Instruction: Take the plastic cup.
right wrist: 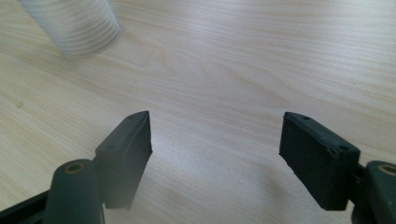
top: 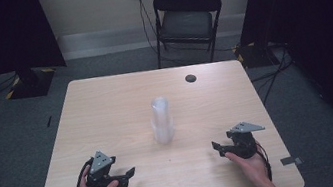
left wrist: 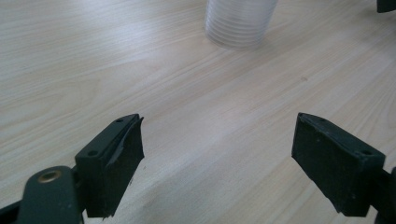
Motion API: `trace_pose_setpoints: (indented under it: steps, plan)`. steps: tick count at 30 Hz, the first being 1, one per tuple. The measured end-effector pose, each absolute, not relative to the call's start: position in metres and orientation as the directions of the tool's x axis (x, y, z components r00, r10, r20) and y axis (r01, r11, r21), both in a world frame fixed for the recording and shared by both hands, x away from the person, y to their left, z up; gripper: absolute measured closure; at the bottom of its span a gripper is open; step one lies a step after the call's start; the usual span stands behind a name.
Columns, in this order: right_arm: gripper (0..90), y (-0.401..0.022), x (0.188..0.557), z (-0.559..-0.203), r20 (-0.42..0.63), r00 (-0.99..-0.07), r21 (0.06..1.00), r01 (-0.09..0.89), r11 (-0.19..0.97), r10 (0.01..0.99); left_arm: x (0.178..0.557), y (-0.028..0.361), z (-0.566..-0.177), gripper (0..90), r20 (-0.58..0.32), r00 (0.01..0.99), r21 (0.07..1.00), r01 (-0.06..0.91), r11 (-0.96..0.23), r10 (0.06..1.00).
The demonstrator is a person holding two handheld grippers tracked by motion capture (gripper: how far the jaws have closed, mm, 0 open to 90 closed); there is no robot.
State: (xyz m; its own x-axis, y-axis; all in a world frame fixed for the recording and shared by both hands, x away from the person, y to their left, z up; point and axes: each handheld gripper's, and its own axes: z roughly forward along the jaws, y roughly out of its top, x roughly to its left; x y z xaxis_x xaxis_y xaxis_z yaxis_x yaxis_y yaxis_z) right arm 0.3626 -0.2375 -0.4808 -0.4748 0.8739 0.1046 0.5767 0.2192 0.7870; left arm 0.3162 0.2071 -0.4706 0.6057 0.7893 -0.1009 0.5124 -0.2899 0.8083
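Holding both grippers low at my table [top: 104, 98] edge, I see the left gripper [top: 128, 175] and right gripper [top: 220, 148] gaping wide, empty, with the cup stack [top: 161, 120] upright between them.

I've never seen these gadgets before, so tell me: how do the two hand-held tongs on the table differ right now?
The left tongs sit near the table's left front corner and point right, toward the clear cup stack; the right tongs sit near the right front corner and point left. The right tongs' grey plate lies flatter; the left's tilts up. Both are black, held in one hand, wide open and empty.
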Motion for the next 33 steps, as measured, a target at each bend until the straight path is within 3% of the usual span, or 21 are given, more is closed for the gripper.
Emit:
trace_pose_setpoints:
  steps: [17, 26, 33]
  plan:
    - [30.3, -0.229, 0.358, -0.477, 0.125, -0.53, 0.796, 0.558, 0.234, 0.839, 0.317, 0.204, -0.469, 16.7, -0.102, 0.616, 0.807, 0.511, -0.297, 0.781]
    - [37.0, -0.216, 0.345, -0.465, 0.074, -0.567, 0.824, 0.498, 0.271, 0.82, 0.313, 0.208, -0.467, 17.0, -0.102, 0.606, 0.816, 0.505, -0.283, 0.789]
    - [39.3, -0.21, 0.343, -0.454, 0.095, -0.609, 0.844, 0.468, 0.26, 0.787, 0.315, 0.207, -0.468, 18.0, -0.097, 0.607, 0.806, 0.512, -0.296, 0.788]
